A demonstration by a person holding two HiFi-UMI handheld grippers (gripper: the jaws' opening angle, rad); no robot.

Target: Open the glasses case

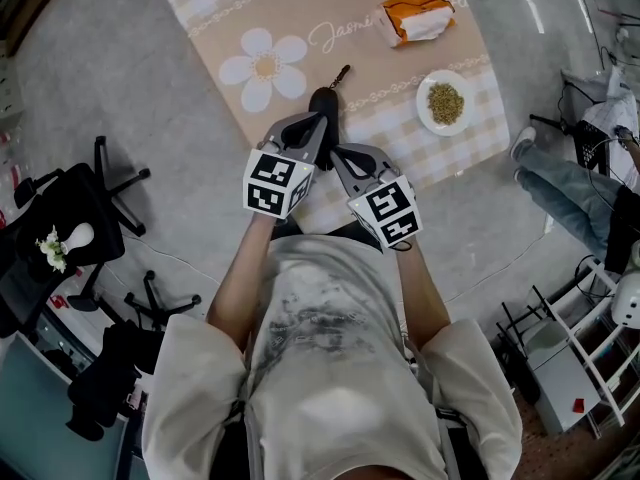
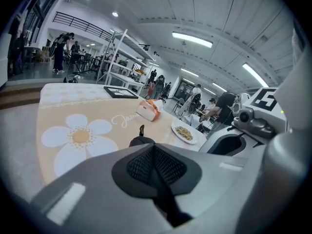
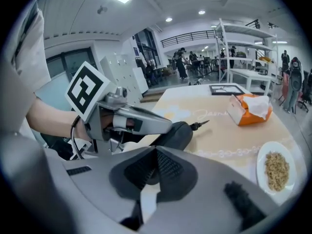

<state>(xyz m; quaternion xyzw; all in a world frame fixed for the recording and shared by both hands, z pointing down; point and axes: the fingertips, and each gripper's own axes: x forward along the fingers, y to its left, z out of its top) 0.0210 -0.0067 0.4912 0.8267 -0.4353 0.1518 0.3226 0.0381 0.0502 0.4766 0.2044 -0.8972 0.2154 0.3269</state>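
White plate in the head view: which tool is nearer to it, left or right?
Right, though not by much. The right tool lies below-left of the plate, on its side of the glasses case. The left tool lies beyond it, further left.

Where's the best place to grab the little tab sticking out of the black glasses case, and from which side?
Probably pinch the tab near its free tip, coming from the far side: it juts from the glasses case's far end, lying low on the tablecloth, with bare cloth around it.
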